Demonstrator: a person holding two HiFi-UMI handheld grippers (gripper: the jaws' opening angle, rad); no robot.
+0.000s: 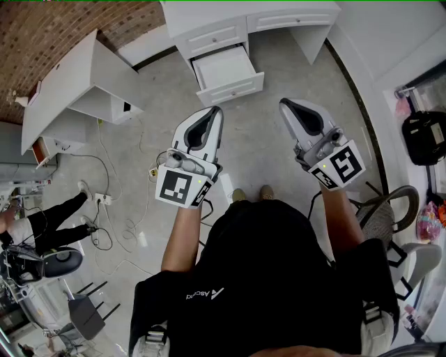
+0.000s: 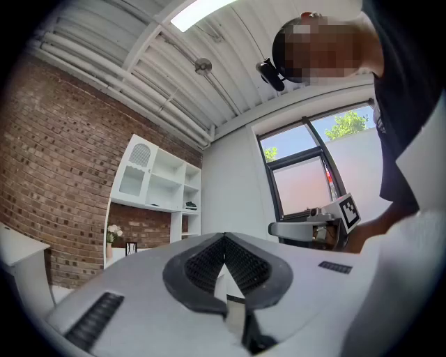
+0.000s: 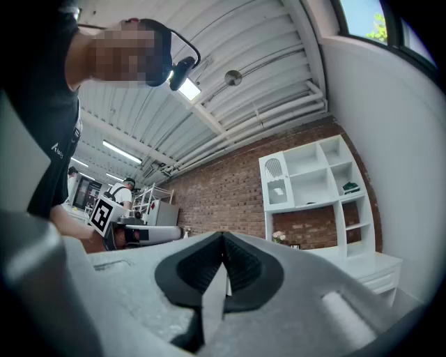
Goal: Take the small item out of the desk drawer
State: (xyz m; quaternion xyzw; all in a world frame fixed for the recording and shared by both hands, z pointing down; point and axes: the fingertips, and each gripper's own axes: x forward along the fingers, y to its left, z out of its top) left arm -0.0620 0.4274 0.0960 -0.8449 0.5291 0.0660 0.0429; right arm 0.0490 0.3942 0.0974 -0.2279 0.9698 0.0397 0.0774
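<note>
The white desk (image 1: 209,15) stands at the far end of the floor, and its drawer (image 1: 226,70) is pulled open. The drawer's inside looks plain white; I can make out no small item in it from here. My left gripper (image 1: 215,111) and right gripper (image 1: 286,104) are held up in front of my body, well short of the desk. Neither touches anything. In the left gripper view the left gripper (image 2: 224,238) has its pads together with nothing between them. The right gripper (image 3: 223,236) is likewise shut and empty. Both gripper views look up at the ceiling and walls.
A second white desk (image 1: 77,87) stands at the left. Cables and a power strip (image 1: 103,199) lie on the floor. A seated person (image 1: 42,226) is at the far left, a chair (image 1: 390,213) and a black bag (image 1: 423,136) at the right. White shelves (image 3: 313,185) line the brick wall.
</note>
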